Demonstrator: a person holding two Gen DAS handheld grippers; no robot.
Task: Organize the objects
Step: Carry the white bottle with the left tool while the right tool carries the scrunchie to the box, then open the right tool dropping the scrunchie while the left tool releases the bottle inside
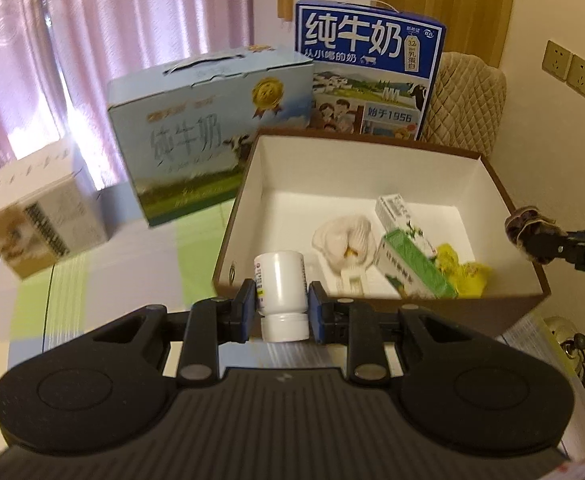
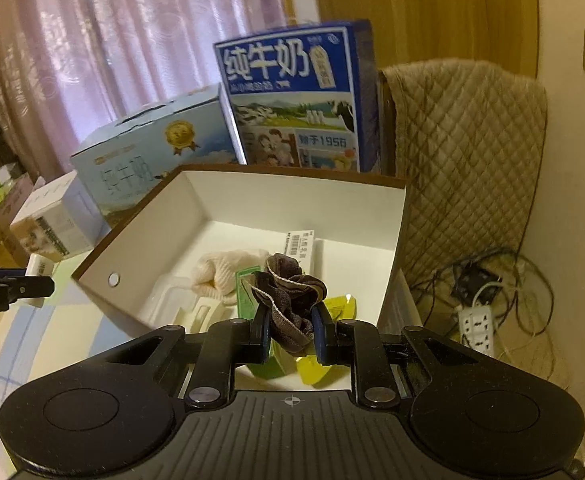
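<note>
**Both tools loaded at the box's edge**

Left tool (image 1: 280, 306) we see tilted downward, clamped on a white pill bottle (image 1: 279, 286) held cap toward the camera, just short of the near wall of the open brown box (image 1: 376, 152). Our right tool (image 2: 291, 320), also angled down, grips a dark scrunchie (image 2: 288, 288) above the box interior. Inside lie a green-and-white carton (image 1: 408, 256), a cream cloth (image 1: 342, 240) and yellow packets (image 1: 468, 274). Behind, on the worktop (image 1: 112, 280), stand two milk cases: the pale one (image 1: 208, 128) and the blue one (image 1: 368, 80), both reading "纯牛奶", the blue also "1956".
</note>
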